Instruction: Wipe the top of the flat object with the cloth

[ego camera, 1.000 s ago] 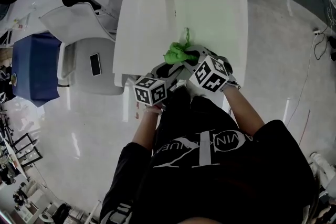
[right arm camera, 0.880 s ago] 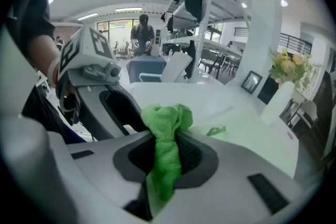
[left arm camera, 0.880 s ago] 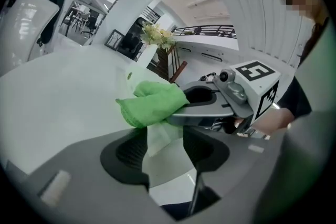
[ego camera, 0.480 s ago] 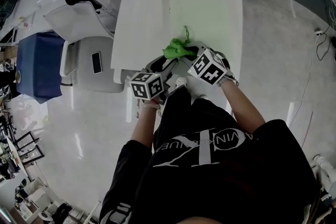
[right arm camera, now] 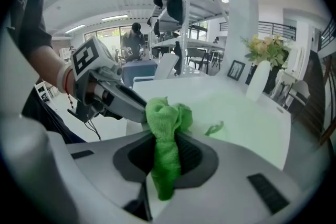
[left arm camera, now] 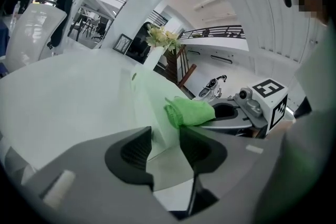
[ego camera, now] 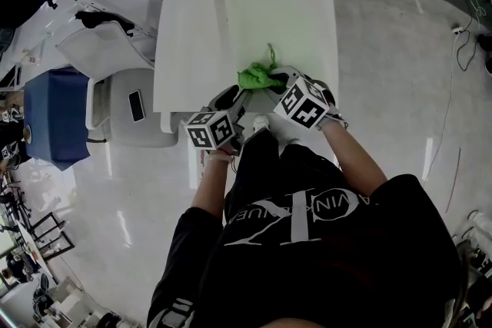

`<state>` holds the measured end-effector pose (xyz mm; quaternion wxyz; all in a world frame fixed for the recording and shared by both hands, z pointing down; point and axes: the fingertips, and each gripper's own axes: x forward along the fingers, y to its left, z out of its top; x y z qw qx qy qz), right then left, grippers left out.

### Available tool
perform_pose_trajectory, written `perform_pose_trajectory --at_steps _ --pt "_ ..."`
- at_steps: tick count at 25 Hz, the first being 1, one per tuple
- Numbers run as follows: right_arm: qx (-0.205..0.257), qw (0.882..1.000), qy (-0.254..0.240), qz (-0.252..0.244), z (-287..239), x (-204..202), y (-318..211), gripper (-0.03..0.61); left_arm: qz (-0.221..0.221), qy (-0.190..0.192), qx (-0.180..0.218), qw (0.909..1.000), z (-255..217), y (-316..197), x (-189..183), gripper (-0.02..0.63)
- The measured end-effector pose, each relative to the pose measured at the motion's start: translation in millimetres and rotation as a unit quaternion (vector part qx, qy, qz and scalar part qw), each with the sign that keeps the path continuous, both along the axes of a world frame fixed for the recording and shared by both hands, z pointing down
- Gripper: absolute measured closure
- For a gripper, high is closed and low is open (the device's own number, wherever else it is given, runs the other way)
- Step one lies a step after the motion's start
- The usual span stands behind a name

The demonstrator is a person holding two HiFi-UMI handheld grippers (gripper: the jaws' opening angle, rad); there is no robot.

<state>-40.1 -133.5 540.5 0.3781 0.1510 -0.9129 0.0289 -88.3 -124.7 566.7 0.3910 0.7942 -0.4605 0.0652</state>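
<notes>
Cloth (right arm camera: 167, 118) clamped in right gripper (right arm camera: 169, 157) jaws at flat board's (ego camera: 269, 19) 6 o'clock edge; wiping looks barely begun. Left gripper (left arm camera: 167, 147) jaws closing, fairly wide, board's near edge between them.

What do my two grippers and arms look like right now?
Both the left gripper and right gripper have grey bodies with dark ribbed pads, each carrying a white cube with black square markers. No cables show on them. The person wears a black short-sleeved T-shirt with white lettering. The left gripper's jaws are closing, the edge of the pale green mat between them.
</notes>
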Motion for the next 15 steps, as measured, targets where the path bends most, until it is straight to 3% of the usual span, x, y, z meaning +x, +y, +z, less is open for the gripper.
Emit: perform_pose_trajectory --at_steps 4,15 --pt "-0.003 1.0 0.001 0.019 -0.4 20.1 0.0 0.518 -0.015 0.017 -0.012 0.9997 -0.1 1.0 -1.1 0.436" --pt "-0.003 0.997 -0.001 0.079 1.8 76.0 -0.7 0.518 -0.033 -0.005 -0.013 0.9993 0.9 1.7 -3.9 0.437"
